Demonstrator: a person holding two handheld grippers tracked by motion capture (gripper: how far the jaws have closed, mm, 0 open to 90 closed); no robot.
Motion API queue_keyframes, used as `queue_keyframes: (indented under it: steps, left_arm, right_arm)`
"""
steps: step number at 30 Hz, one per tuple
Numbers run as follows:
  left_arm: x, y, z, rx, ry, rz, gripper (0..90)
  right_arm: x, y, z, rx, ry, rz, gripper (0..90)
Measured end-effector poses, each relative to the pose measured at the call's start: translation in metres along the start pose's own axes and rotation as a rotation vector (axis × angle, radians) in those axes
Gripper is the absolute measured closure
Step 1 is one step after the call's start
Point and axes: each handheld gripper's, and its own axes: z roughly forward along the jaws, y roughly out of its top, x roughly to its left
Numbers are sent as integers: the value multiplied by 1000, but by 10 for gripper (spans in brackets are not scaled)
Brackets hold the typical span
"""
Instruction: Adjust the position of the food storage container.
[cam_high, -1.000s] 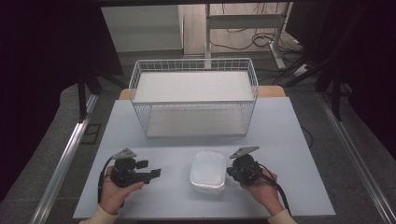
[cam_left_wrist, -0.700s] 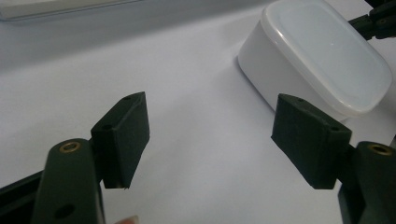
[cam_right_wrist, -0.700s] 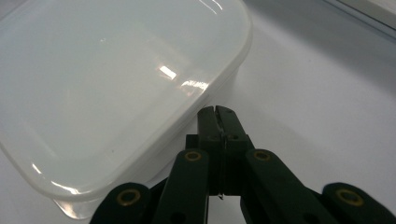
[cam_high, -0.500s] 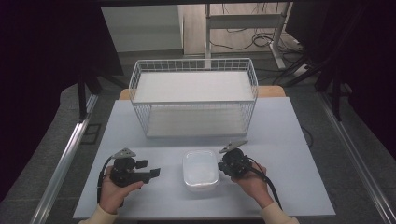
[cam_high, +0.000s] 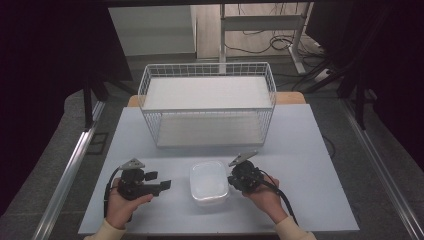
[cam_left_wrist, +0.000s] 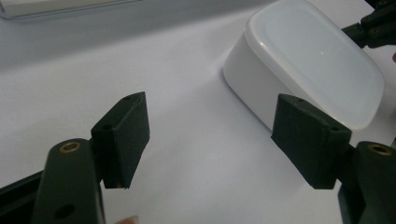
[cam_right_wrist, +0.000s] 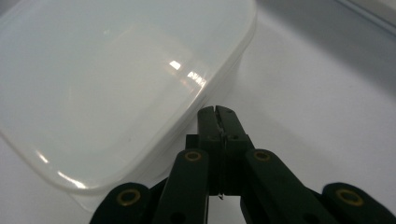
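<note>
A white lidded plastic container (cam_high: 209, 182) lies on the front middle of the pale table (cam_high: 300, 160). My right gripper (cam_high: 231, 181) is shut with nothing between its jaws. Its tip rests against the container's right side, just under the lid's rim. In the right gripper view the container (cam_right_wrist: 116, 79) fills the left and the shut right gripper (cam_right_wrist: 218, 114) touches its edge. My left gripper (cam_high: 162, 185) stands open a short way left of the container, apart from it. In the left gripper view the container (cam_left_wrist: 308, 60) lies ahead to the right of the open left gripper (cam_left_wrist: 219, 130).
A white wire basket (cam_high: 207, 110) with a white floor stands at the back middle of the table. Bare tabletop lies on both sides of the container and between it and the basket. A dark floor and cables lie beyond the table.
My right gripper has moved left against the container, and the container has slid left towards the left gripper. The left gripper has stayed where it was.
</note>
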Motion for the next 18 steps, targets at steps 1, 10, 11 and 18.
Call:
queue_keyframes:
  steps: [1, 10, 11, 18]
  left_arm:
    - [0, 0, 0, 0, 0, 0, 267]
    - [1, 0, -1, -2, 0, 0, 267]
    - [1, 0, -1, -2, 0, 0, 267]
    - [1, 0, -2, -5, 0, 0, 267]
  right_arm:
    - [2, -1, 0, 5, 10, 3, 900]
    - [15, -10, 0, 25, 50, -22, 900]
    - [16, -10, 0, 24, 49, -23, 900]
    - [14, -12, -2, 13, 68, -24, 900]
